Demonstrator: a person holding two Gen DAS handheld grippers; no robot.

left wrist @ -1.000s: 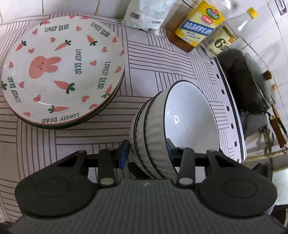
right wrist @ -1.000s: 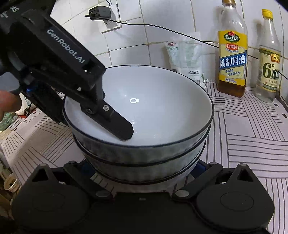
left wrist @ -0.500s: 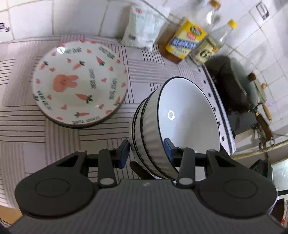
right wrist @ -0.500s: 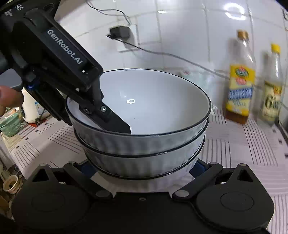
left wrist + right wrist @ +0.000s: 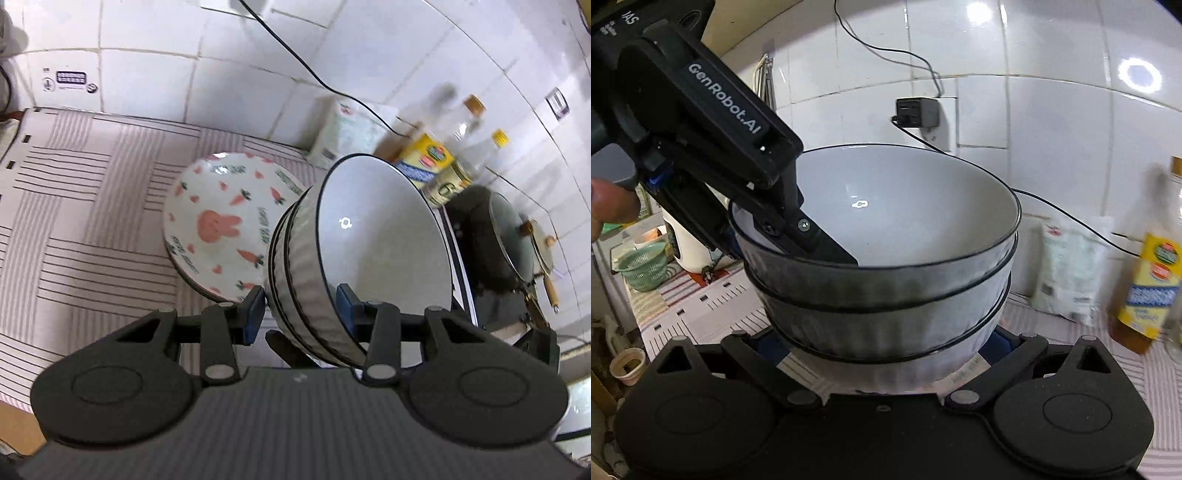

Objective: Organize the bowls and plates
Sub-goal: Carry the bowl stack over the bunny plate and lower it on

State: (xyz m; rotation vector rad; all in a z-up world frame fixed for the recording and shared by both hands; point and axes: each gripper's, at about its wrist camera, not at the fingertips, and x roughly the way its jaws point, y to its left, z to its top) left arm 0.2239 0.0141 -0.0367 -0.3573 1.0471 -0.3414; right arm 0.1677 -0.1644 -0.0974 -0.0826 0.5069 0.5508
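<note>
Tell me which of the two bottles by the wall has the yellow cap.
The smaller clear bottle, rightmost, nearest the pan; the taller yellow-labelled bottle beside it has a brownish cap.

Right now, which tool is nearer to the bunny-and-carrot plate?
Left. The left tool clamps the rim of the bowl stack beside the bunny-and-carrot plate, just past its outer finger. The right tool holds the stack's base, farther off; its view misses the plate.

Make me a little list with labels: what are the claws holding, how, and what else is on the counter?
held: stack of three bowls, lifted off the striped mat
left claw: clamps the stack's wall, one finger inside the top bowl
right claw: grips the stack low, from either side
plates: bunny and carrot pattern, on the mat
bottles: by the tiled wall
</note>
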